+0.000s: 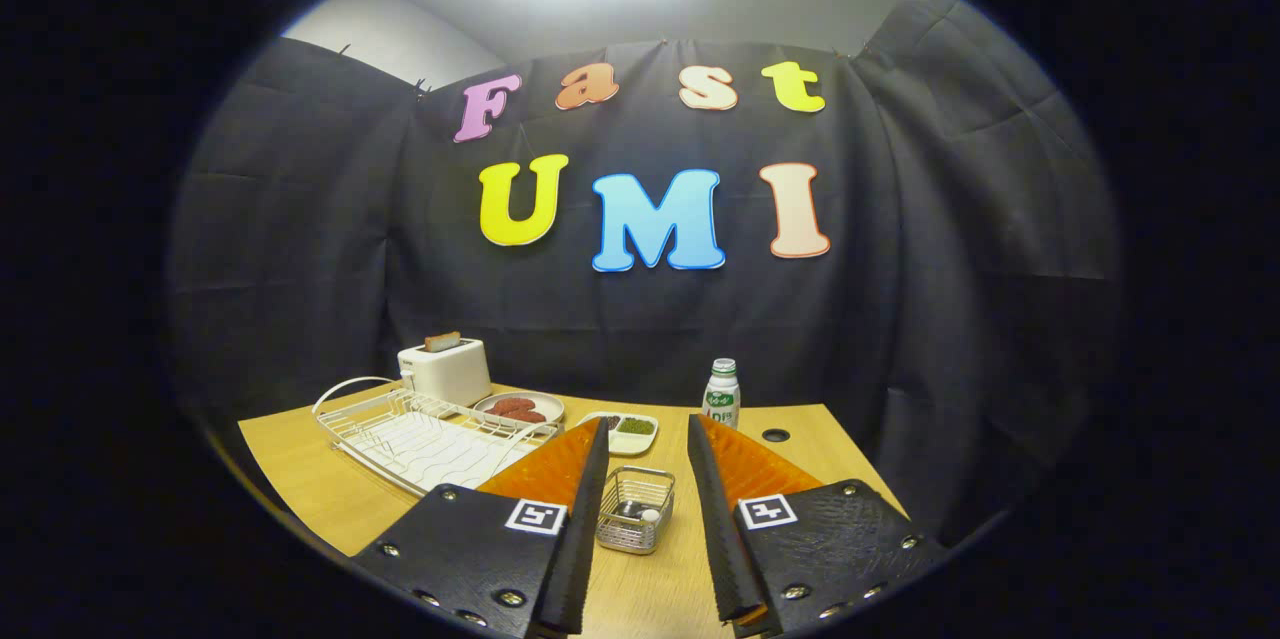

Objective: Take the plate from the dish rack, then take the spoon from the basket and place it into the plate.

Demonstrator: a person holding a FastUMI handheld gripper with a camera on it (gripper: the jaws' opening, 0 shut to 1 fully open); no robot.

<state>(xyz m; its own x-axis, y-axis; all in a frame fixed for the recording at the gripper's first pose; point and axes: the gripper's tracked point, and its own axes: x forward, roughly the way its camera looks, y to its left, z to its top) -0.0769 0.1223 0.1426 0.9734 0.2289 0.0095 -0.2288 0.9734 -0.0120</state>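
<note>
- Reaching for the plate comes first by my reading: it sits flat on the table, just beyond the dish rack and beside the toaster, with reddish food on it.
- The spoon is presumably in the wire basket, between the fingers; something pale shows inside, too small to name.
- The gripper hangs spread apart, holding nothing.
- Swing left over the rack, come in low, and pinch the plate's near rim to avoid the food.
- A small divided dish and a bottle stand nearby; keep clear.
</note>
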